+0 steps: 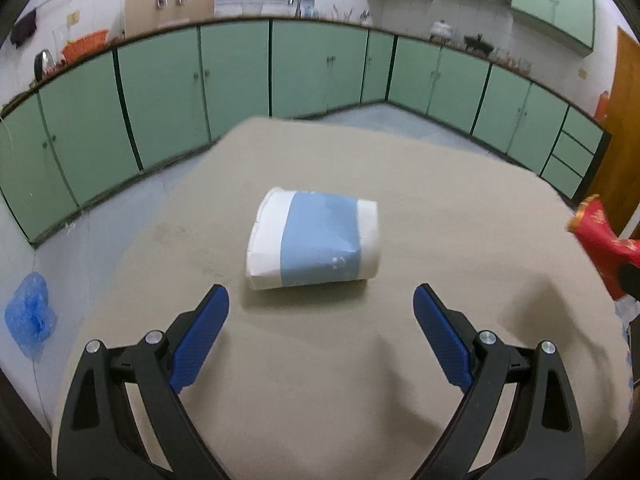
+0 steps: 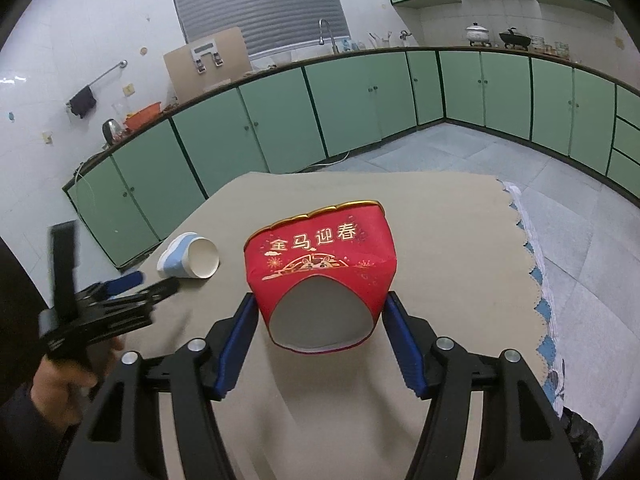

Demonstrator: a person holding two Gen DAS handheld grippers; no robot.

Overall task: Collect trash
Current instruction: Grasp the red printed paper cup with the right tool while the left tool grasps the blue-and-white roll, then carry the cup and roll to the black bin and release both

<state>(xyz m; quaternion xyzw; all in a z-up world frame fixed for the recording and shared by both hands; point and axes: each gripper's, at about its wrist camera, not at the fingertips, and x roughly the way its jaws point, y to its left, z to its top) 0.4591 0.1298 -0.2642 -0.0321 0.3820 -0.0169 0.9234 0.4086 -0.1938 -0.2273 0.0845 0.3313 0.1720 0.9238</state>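
Right gripper (image 2: 320,320) is clamped on the red paper cup (image 2: 320,268) — both blue pads press its flanks near the open mouth, and the cup looks squashed and lifted clear of the table (image 2: 440,220), its shadow lying below. Left gripper (image 1: 320,312) is spread wide with nothing between its fingers, aimed down at the blue-and-white paper cup (image 1: 312,240), which lies flattened on its side near the table's middle, just ahead of the fingertips and not touched.

Progress, as I read it: one piece of trash picked up, one left on the table, nothing binned. No bin shows in either view, so I can't say where the drop goes.

Pose: left gripper is tilted steeply toward the table, fingers straddling the line to the cup — reads as an approach. In the right wrist view the person's hand (image 2: 56,384) shows at lower left, wrapped round the left gripper's handle. Right gripper pitches down less steeply, carrying its cup above the table's near half.

Risk guess: the flattened cup sits low, so the pads may skid over it.
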